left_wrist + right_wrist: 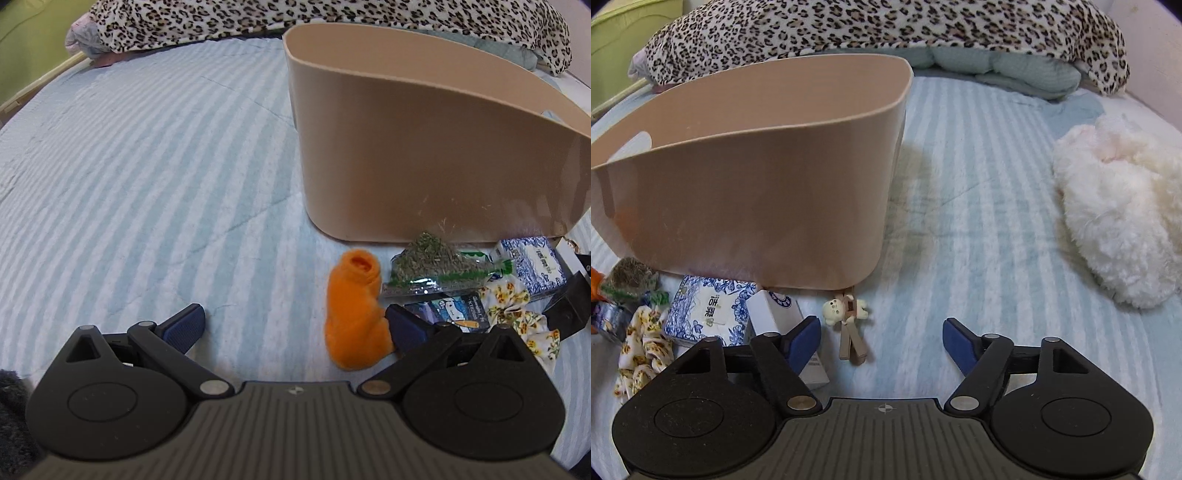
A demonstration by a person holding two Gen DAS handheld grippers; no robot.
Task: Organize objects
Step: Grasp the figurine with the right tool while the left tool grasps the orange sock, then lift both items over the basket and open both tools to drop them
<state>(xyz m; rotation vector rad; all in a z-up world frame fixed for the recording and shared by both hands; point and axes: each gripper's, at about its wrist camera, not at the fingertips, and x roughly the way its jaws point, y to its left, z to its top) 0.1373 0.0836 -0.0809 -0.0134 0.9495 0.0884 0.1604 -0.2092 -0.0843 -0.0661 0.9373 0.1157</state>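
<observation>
both my grippers hang spread wide and hold nothing. the beige bin [424, 147] stands on the striped bed cover [147, 166], and the loose things lie in a row along its near wall. from the left gripper [295, 325] the orange sock [354, 314] is the nearest piece: it sits off to the right of the gap, touching or just in front of the right pad [406, 328], its long axis running away from me toward the bin. beside it lie the herb packet [436, 266], the blue tissue pack [532, 266] and the flowered scrunchie [517, 310]. from the right gripper [882, 343] the bear clip [847, 314] lies just ahead and left of centre, its tan legs pointing back at me, the white box [779, 314] by the left pad [805, 339]. i judge each arm must shift sideways before closing; the left is nearer the sock, the right nearer the clip.
</observation>
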